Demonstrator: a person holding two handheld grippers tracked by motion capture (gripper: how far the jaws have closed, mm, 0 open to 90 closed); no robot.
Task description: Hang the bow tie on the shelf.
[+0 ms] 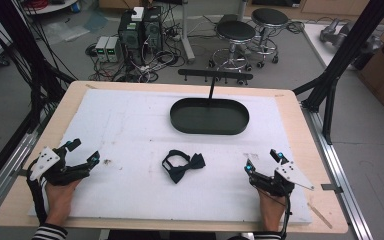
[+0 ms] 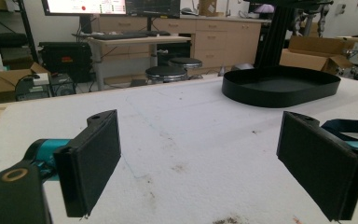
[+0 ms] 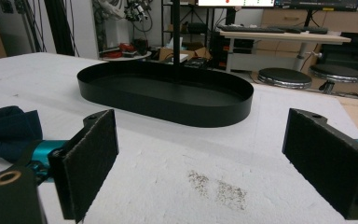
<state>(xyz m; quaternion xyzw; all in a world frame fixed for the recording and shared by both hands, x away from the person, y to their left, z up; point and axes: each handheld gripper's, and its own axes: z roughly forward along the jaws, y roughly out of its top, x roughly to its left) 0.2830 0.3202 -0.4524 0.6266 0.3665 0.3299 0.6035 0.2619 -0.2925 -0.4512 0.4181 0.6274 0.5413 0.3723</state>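
My left claw (image 1: 84,151) and right claw (image 1: 264,161) are black with teal tips. The bow tie (image 1: 183,165) is dark navy, the oval tray (image 1: 209,116) black, the tabletop (image 1: 130,125) white, my sleeve (image 1: 50,232) striped black-and-white.

Two black stools (image 1: 250,37) and computer towers (image 1: 141,29) stand on the floor beyond the table (image 1: 290,100).

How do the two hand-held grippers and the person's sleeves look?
Each of the left gripper and right gripper has a black body, teal joints, flat black jaw pads and a grey three-cornered plate. A black cable trails from the right one. The sleeves are striped black and white.
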